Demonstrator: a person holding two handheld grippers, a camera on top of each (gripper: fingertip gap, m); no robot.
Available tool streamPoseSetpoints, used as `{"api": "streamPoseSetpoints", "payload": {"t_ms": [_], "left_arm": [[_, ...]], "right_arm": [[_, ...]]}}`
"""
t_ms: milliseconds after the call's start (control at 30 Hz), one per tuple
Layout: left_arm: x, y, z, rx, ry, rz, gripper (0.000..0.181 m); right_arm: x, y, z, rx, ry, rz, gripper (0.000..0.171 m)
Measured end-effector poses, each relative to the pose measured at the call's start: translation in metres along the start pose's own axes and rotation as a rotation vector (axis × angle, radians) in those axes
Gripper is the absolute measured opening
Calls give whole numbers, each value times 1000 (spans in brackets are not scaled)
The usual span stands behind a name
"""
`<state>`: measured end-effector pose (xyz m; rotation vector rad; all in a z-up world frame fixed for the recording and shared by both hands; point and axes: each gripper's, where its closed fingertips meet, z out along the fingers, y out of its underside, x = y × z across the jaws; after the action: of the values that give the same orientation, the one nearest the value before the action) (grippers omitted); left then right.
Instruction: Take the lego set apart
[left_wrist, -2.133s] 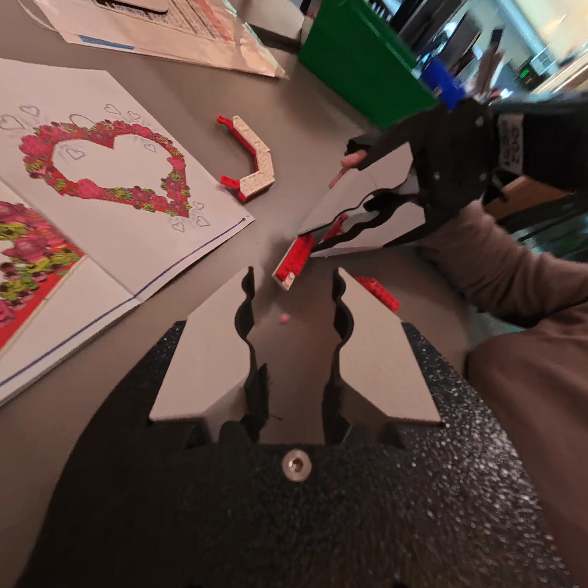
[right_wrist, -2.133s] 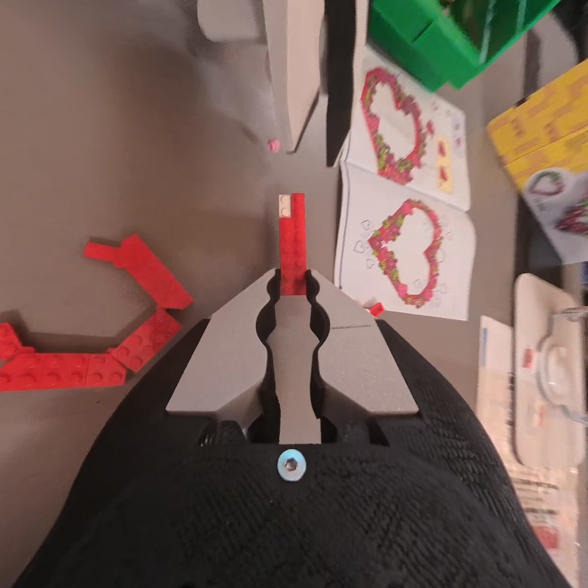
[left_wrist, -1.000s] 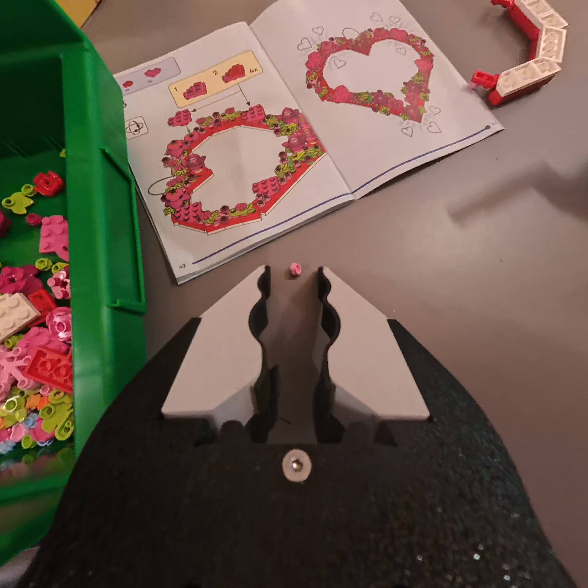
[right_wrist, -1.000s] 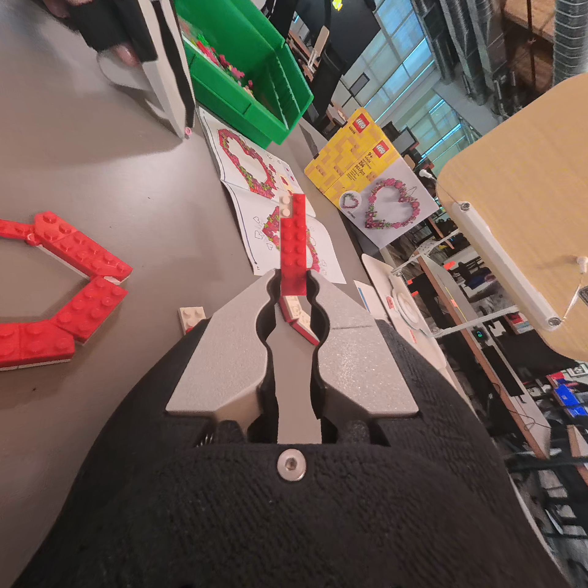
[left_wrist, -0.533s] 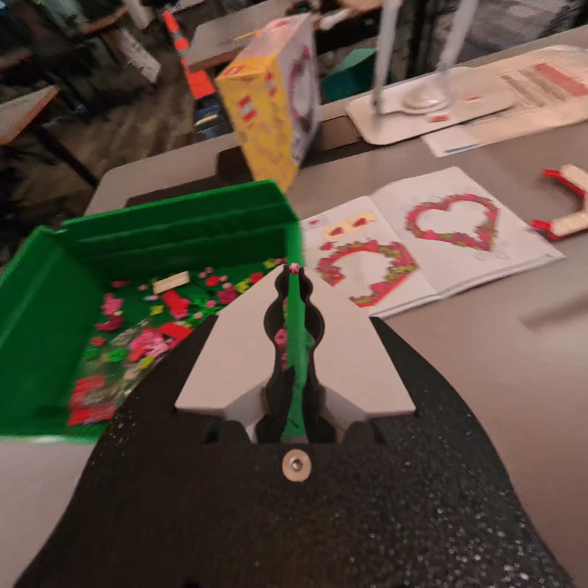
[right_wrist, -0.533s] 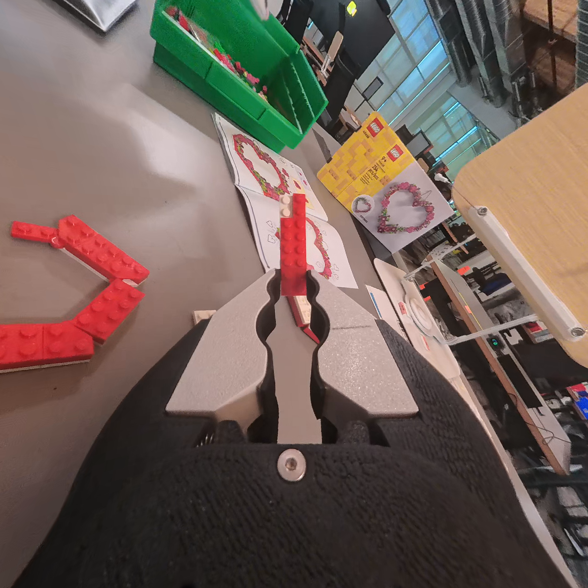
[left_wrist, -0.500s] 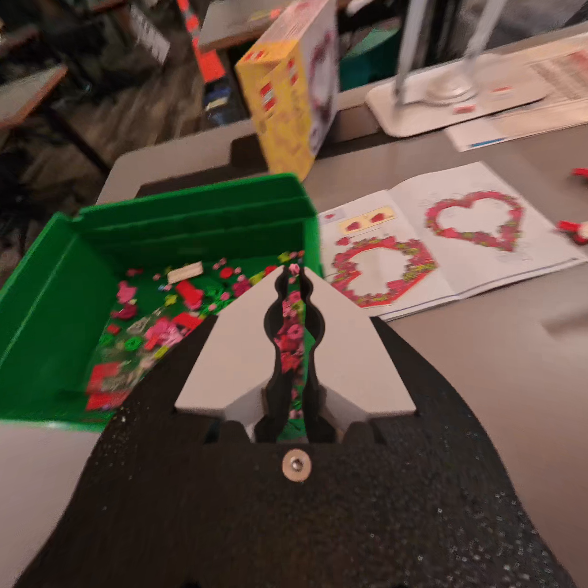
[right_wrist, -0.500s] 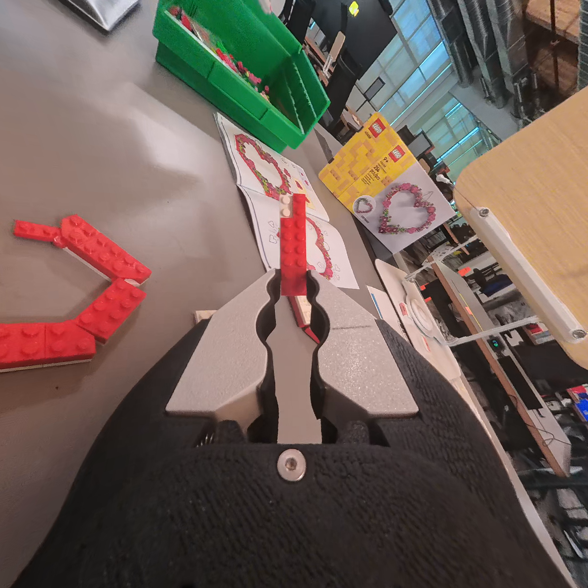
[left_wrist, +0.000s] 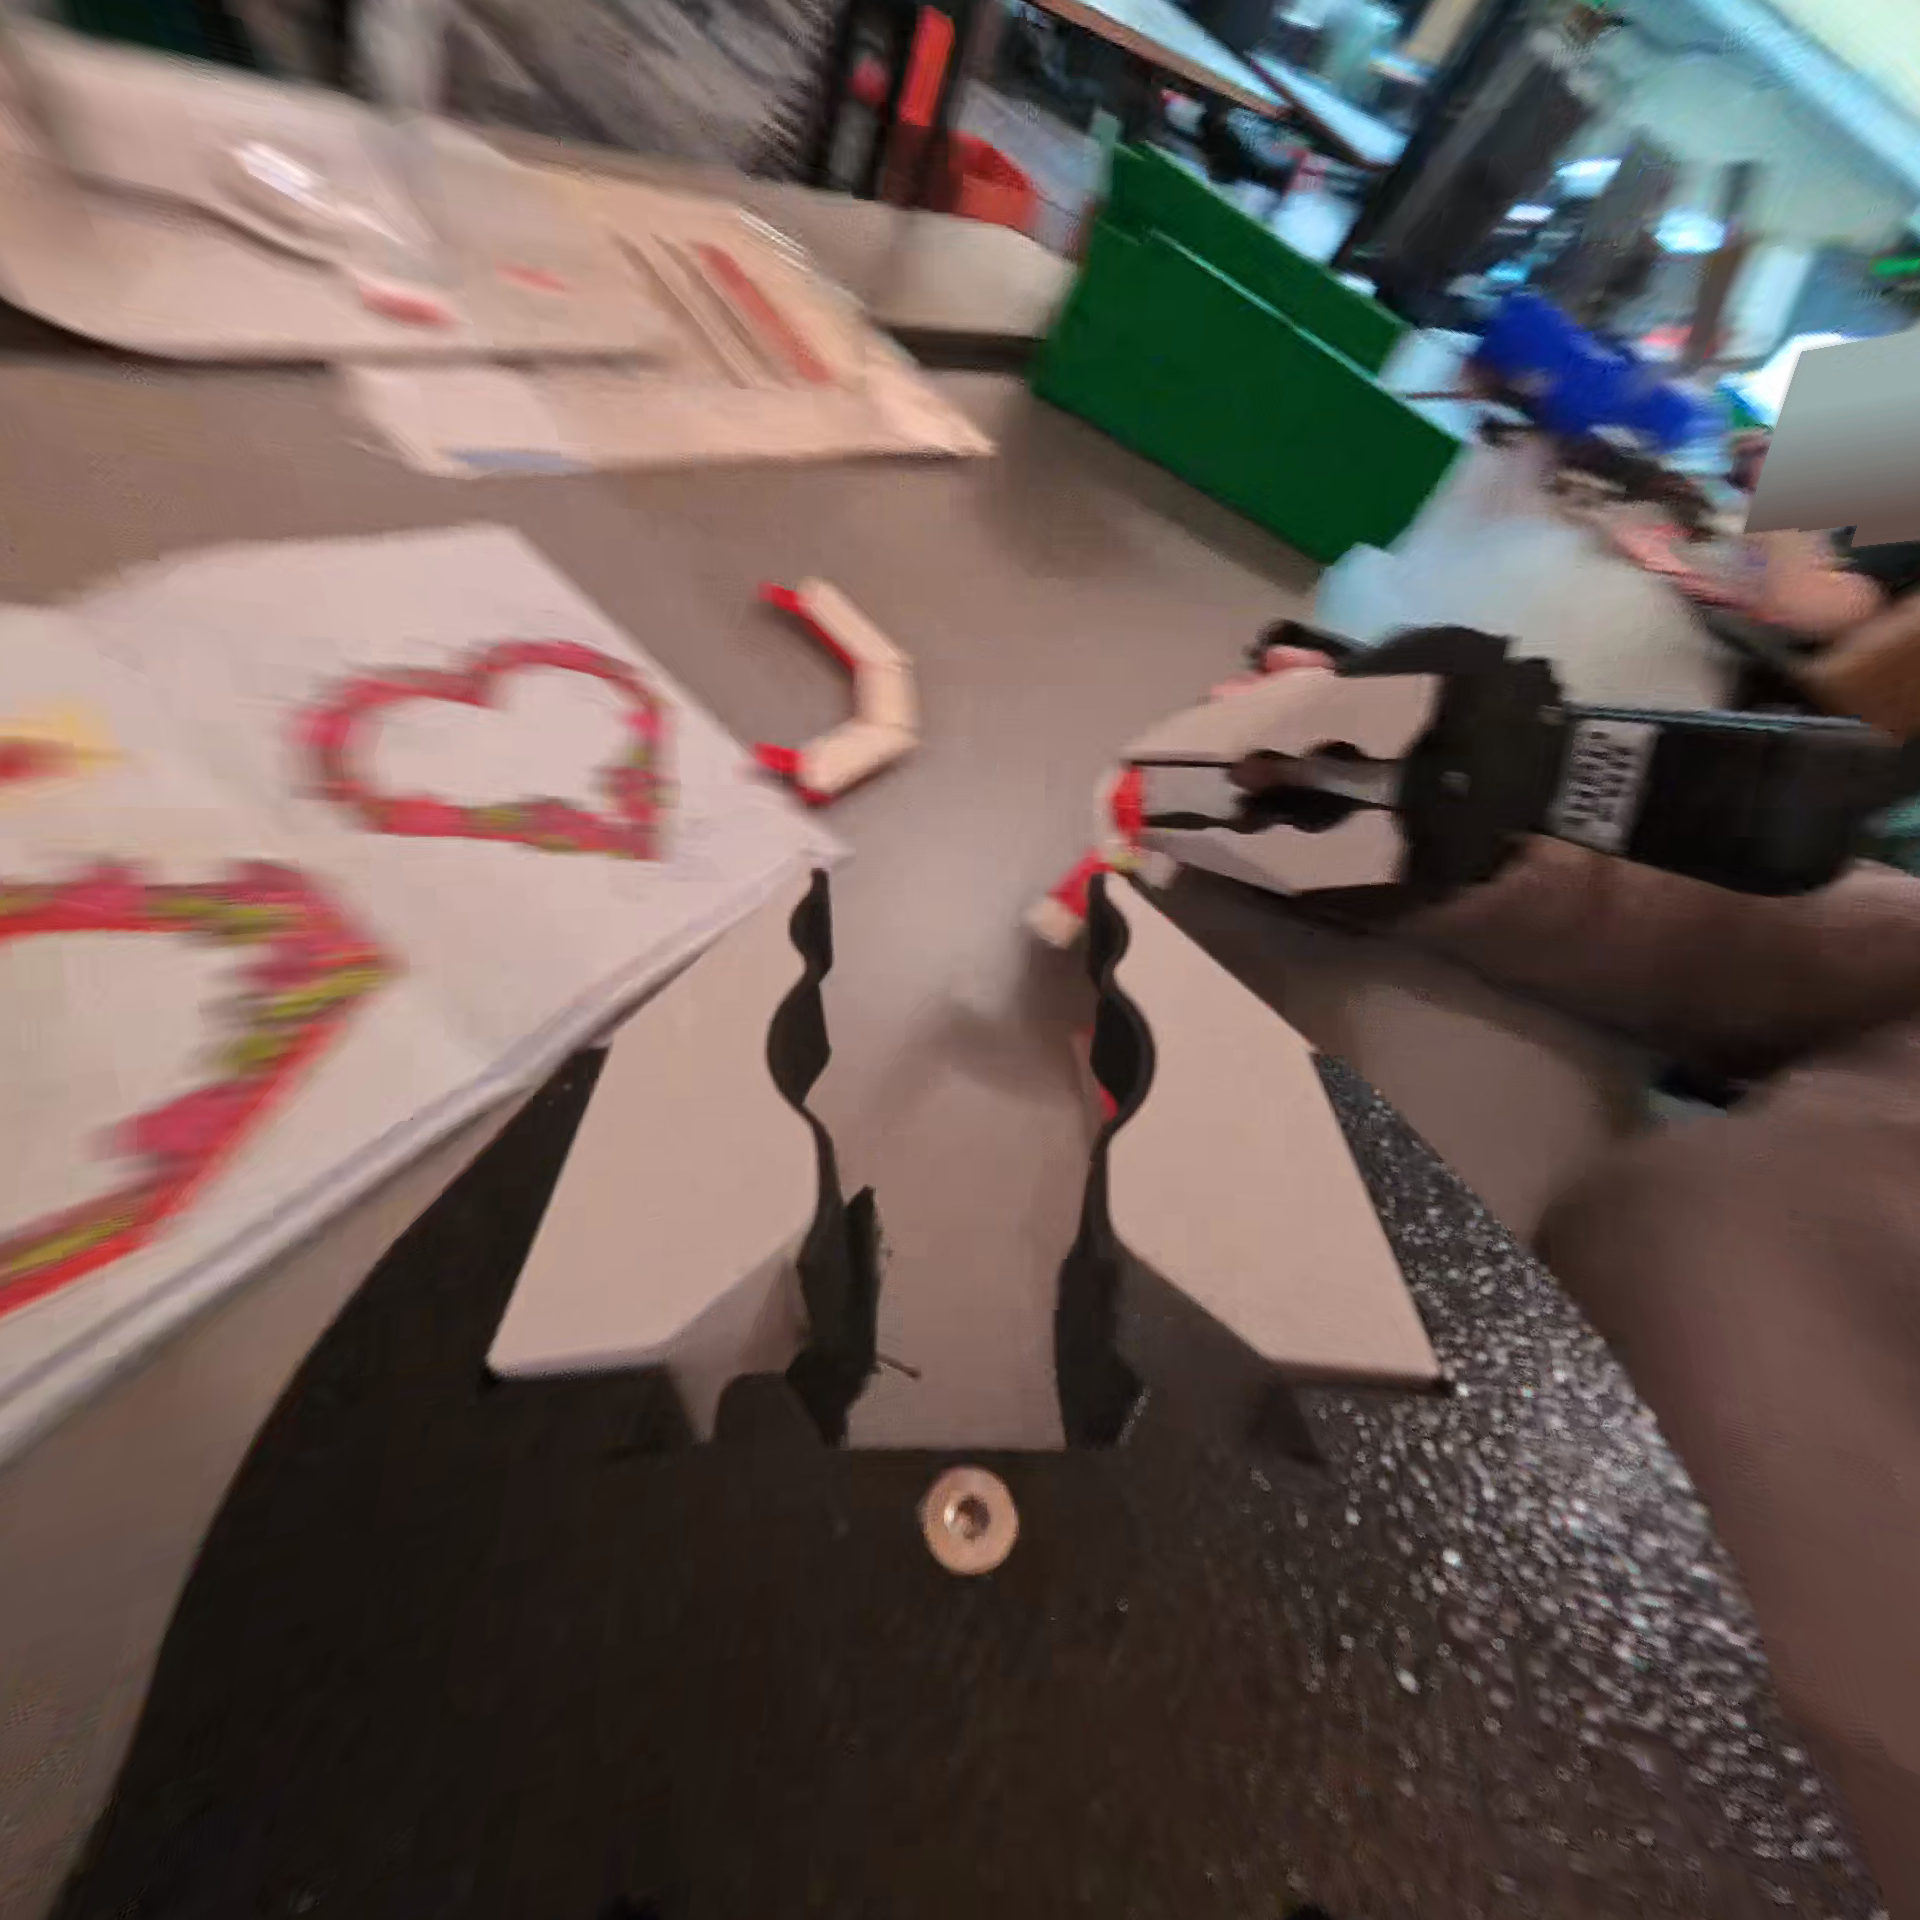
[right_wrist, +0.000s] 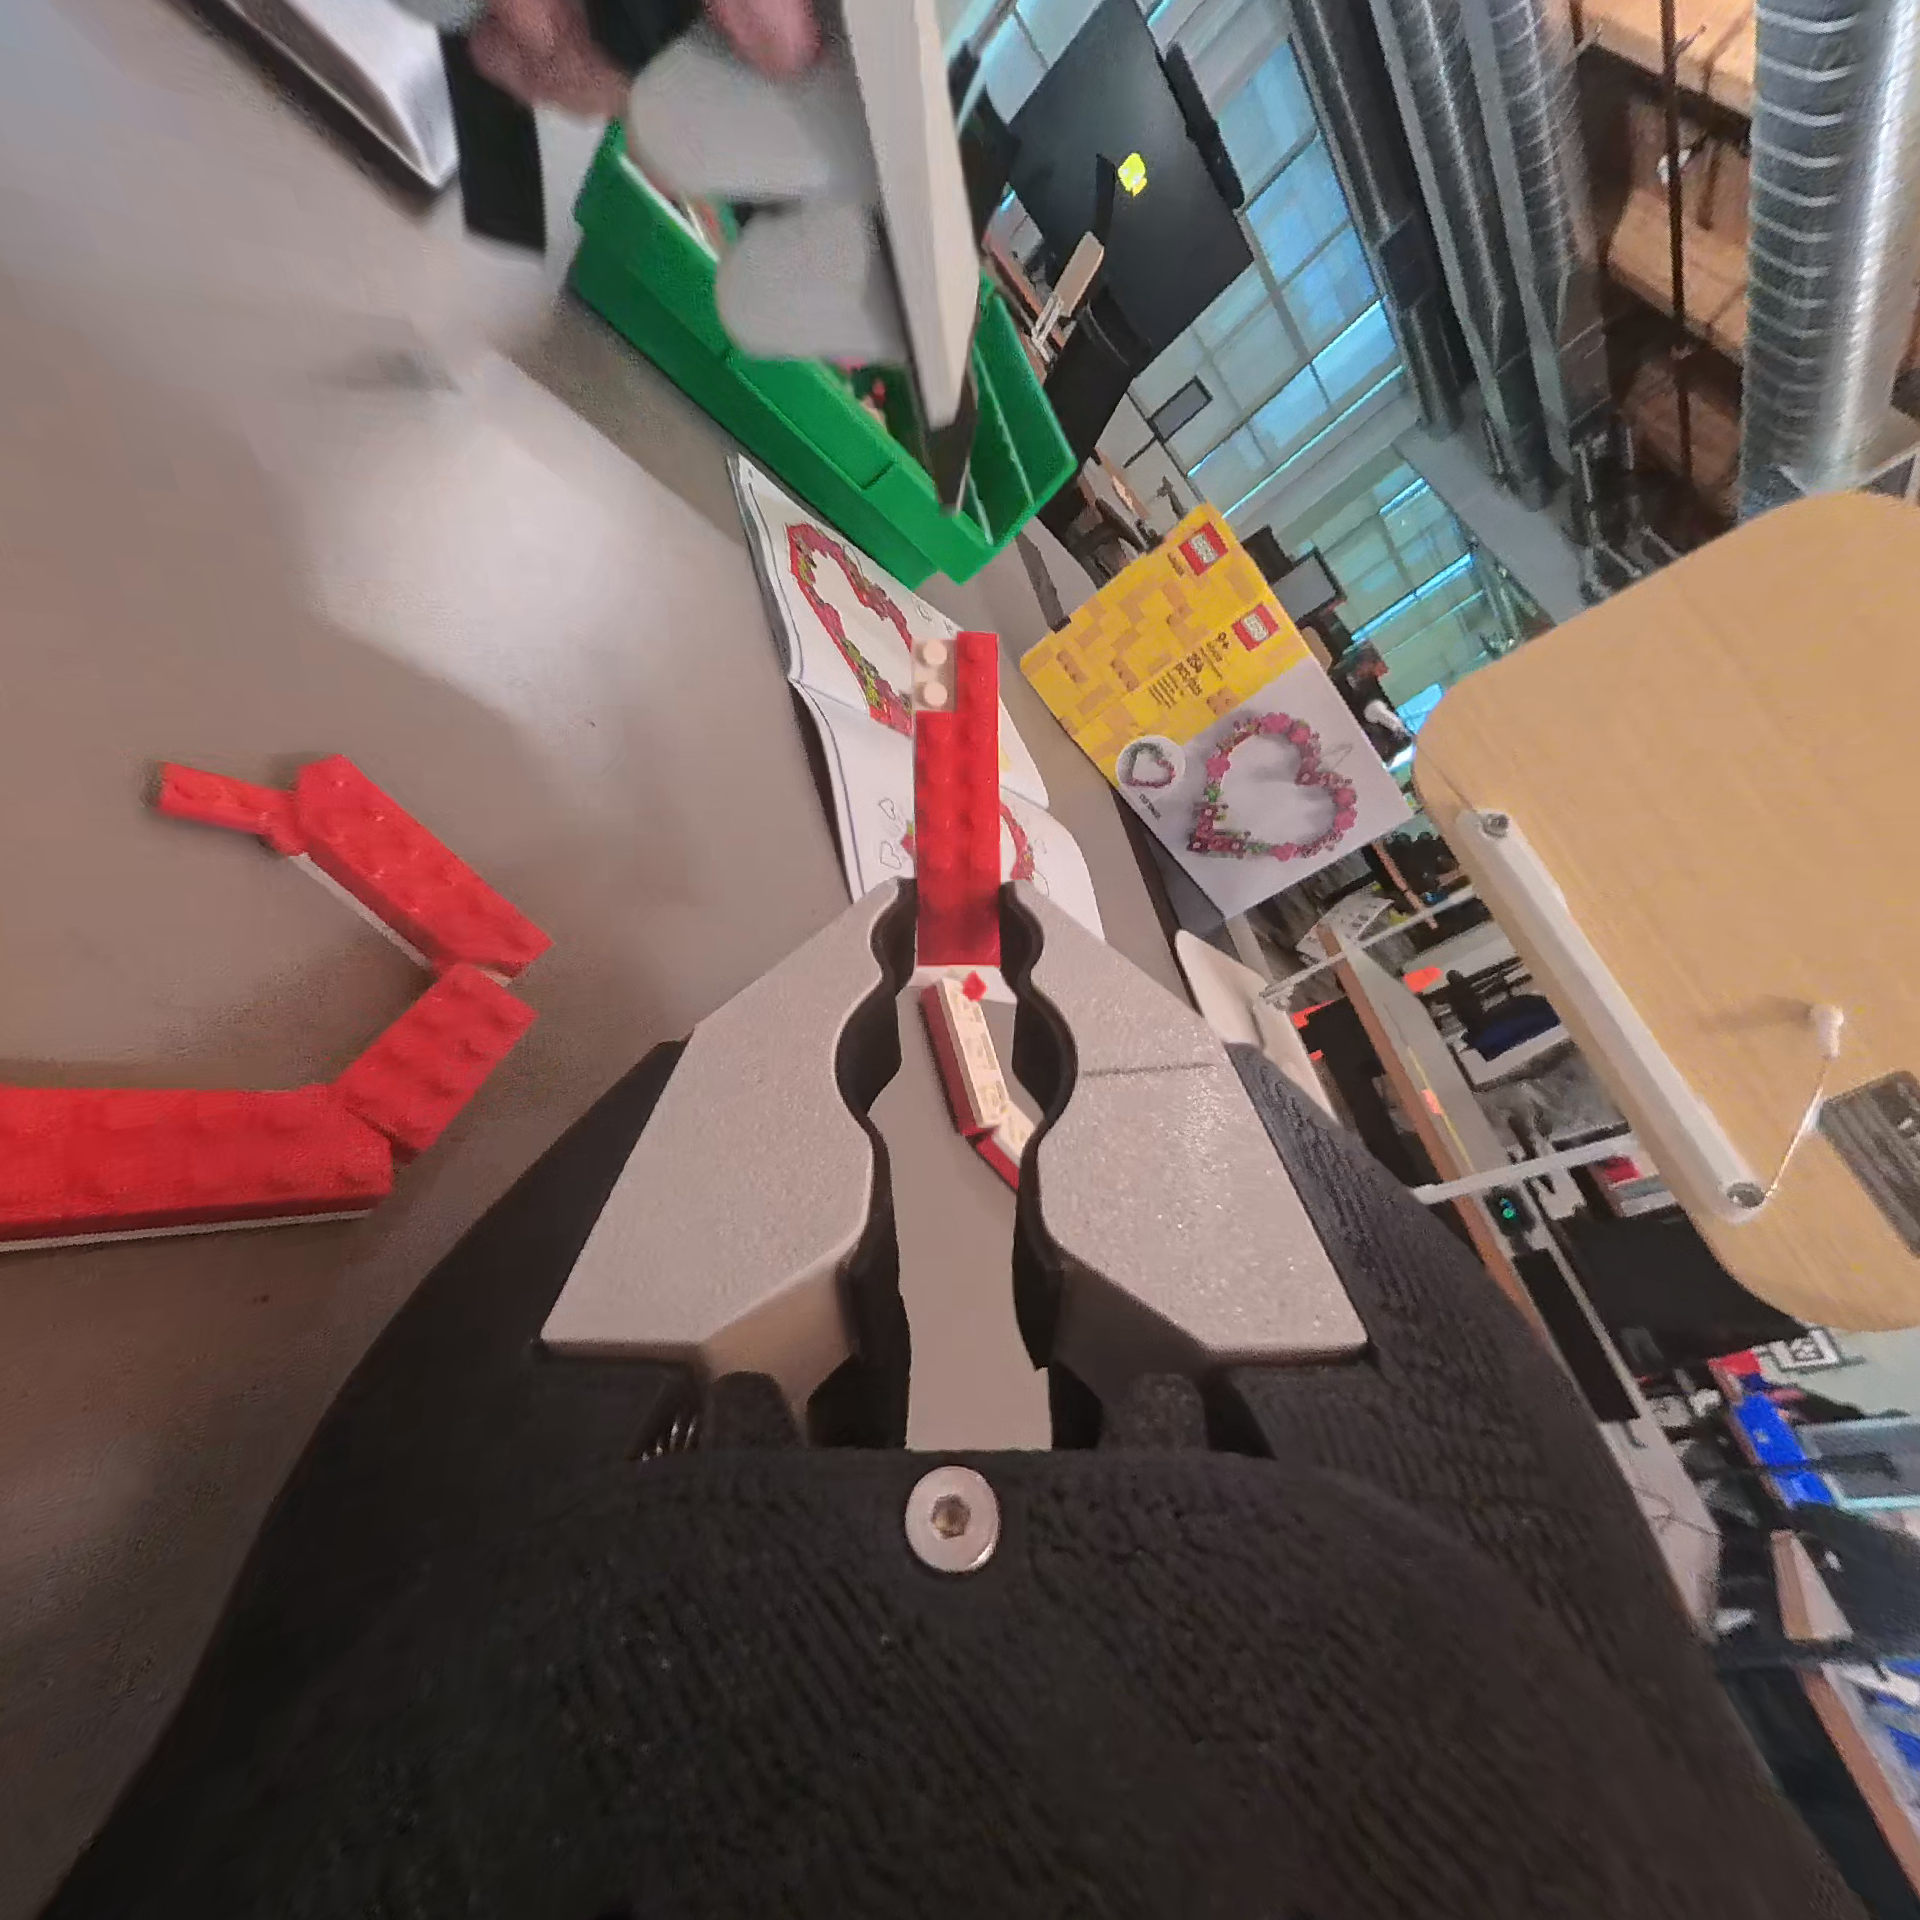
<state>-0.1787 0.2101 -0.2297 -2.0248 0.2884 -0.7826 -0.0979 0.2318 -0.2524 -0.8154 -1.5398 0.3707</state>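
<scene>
My right gripper (right_wrist: 957, 920) is shut on a red plate strip (right_wrist: 956, 790) with white plates under it and a small white piece at its far end, held above the grey table. A larger red and white frame section (right_wrist: 405, 894) lies on the table to its left. My left gripper (left_wrist: 956, 902) is open and empty, low over the table. The right gripper (left_wrist: 1138, 816) with its red and white strip (left_wrist: 1070, 904) is just ahead and right of the left fingertips. The frame section (left_wrist: 852, 696) lies farther ahead. The left gripper (right_wrist: 821, 239) shows blurred at the top of the right wrist view.
An open instruction booklet (left_wrist: 436, 831) lies left of my left gripper. A green bin (right_wrist: 831, 426) with loose pieces stands beyond the booklet (right_wrist: 842, 623), with a yellow set box (right_wrist: 1195, 707) next to it. A wooden tabletop (right_wrist: 1662, 883) is at the right. Papers (left_wrist: 623, 343) lie at the back. Some 10 cm of space lies between my two pairs of fingers.
My left gripper closed on a small pink stud, carried it over the green bin, and is now open and empty, swung toward the right gripper. The right gripper kept its hold on the strip.
</scene>
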Motion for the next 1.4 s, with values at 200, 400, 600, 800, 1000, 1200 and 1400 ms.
{"api": "streamPoseSetpoints", "payload": {"t_ms": [200,400,600,800,1000,1200,1400], "left_arm": [[41,25,46,-41,263,-114,19],[40,17,40,16,301,-133,5],[41,20,41,21,333,-155,3],[33,22,46,30,289,-256,3],[34,26,48,26,403,-467,3],[38,28,47,7,460,-512,3],[32,34,50,-14,321,-318,6]], "right_arm": [[-6,-6,-1,13,-6,-45,15],[-8,-8,-1,26,-20,-34,15],[-9,-8,-1,34,-31,-15,15],[5,-1,3,-79,107,-220,34],[6,3,4,-213,226,-611,19],[7,8,7,-284,231,-725,8],[-11,21,10,-301,-22,-390,7]]}}
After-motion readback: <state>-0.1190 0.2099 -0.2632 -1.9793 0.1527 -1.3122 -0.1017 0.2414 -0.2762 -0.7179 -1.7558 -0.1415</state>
